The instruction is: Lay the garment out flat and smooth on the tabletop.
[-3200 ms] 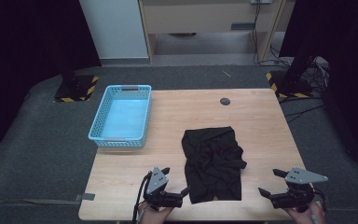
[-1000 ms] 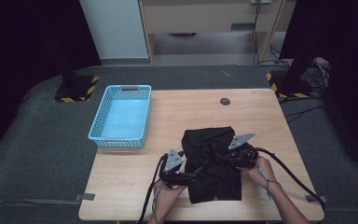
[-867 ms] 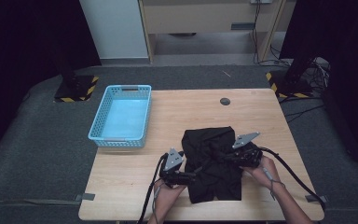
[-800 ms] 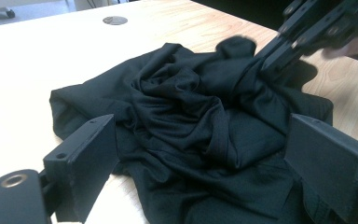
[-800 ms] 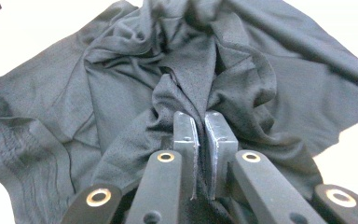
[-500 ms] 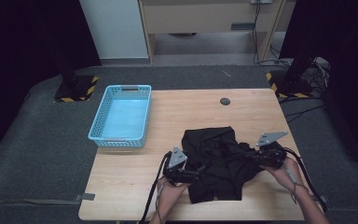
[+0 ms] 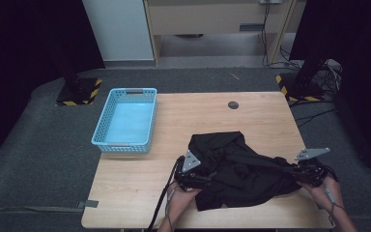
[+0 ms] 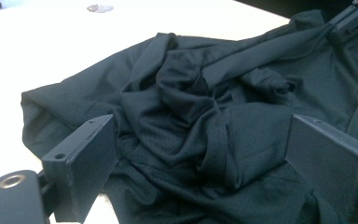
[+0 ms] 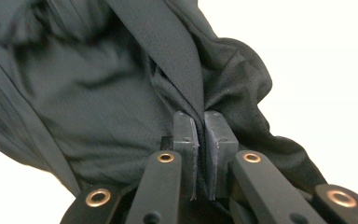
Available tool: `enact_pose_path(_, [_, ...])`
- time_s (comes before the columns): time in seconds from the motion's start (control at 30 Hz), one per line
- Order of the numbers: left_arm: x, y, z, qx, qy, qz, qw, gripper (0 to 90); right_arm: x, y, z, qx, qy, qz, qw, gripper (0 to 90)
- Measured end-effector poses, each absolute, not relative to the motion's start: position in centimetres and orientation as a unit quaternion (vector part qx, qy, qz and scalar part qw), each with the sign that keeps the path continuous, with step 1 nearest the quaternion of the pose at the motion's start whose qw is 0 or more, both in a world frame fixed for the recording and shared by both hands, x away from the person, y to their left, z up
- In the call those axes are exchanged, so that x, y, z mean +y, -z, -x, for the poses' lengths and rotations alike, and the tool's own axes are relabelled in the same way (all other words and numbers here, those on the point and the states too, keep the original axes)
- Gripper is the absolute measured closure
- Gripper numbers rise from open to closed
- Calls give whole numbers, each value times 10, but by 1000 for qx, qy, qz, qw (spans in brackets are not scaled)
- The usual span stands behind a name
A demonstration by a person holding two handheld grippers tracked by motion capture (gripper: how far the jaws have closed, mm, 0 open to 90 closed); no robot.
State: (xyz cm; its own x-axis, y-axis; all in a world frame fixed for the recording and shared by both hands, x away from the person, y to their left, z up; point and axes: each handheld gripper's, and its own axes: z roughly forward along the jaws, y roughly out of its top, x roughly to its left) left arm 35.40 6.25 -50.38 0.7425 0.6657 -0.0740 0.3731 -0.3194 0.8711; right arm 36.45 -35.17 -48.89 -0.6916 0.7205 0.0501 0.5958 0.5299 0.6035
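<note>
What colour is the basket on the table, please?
Light blue basket; clearest in the high view.

I see a black garment point(image 7: 241, 169) of thin mesh fabric lying crumpled on the desk point(image 7: 174, 121), to the right of the blue basket point(image 7: 125, 118) and nearer to me than it. It lies in bunched folds. One strip of it is drawn taut toward the side away from the basket, and its far edge lies flat.
</note>
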Motion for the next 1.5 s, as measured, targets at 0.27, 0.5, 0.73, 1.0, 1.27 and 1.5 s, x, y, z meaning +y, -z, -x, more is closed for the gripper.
enact_pose_path(0.27, [60, 510, -357, 323, -147, -808, 470, 111, -346, 495, -363, 863, -318, -379, 102, 558])
enact_pose_path(0.5, [59, 512, -358, 324, -143, -811, 466, 110, -308, 480, -374, 873, -338, -336, 107, 379])
enact_pose_path(0.73, [59, 511, -357, 321, -141, -811, 469, 100, -264, 480, -391, 881, -356, -301, 83, 289])
enact_pose_path(1.0, [59, 511, -357, 323, -141, -809, 470, 74, -229, 487, -412, 895, -334, -289, 70, 203])
enact_pose_path(1.27, [60, 511, -357, 323, -140, -809, 472, 70, -213, 493, -420, 900, -309, -290, 98, 354])
enact_pose_path(1.5, [60, 512, -358, 322, -140, -809, 472, 71, -212, 496, -420, 904, -296, -289, 111, 594])
